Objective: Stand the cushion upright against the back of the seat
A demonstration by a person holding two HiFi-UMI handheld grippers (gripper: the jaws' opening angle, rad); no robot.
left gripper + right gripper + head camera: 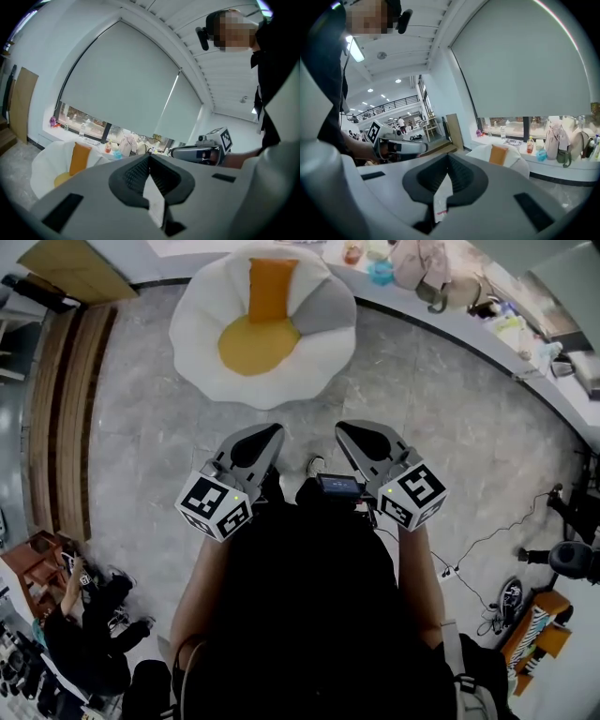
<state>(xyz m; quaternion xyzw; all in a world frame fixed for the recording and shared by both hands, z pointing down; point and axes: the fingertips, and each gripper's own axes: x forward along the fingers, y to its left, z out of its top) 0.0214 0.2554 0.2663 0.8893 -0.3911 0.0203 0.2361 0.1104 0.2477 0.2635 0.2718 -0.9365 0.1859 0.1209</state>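
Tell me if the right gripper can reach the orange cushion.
Probably not from here: the orange cushion stands in the white seat, across floor from the right gripper. Nothing blocks the path; stepping closer should do.

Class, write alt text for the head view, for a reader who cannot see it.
Seen from above, a person holds a left gripper and right gripper, both shut and empty, over a floor. Ahead stands a white seat with an orange cushion upright against its back.

The light is bright and even, with a ceiling lamp (355, 50) glaring white and the window blind (126, 89) glowing softly. The glossy floor (422, 409) shows faint sheen. Fisheye bending curves all edges; corners go black.
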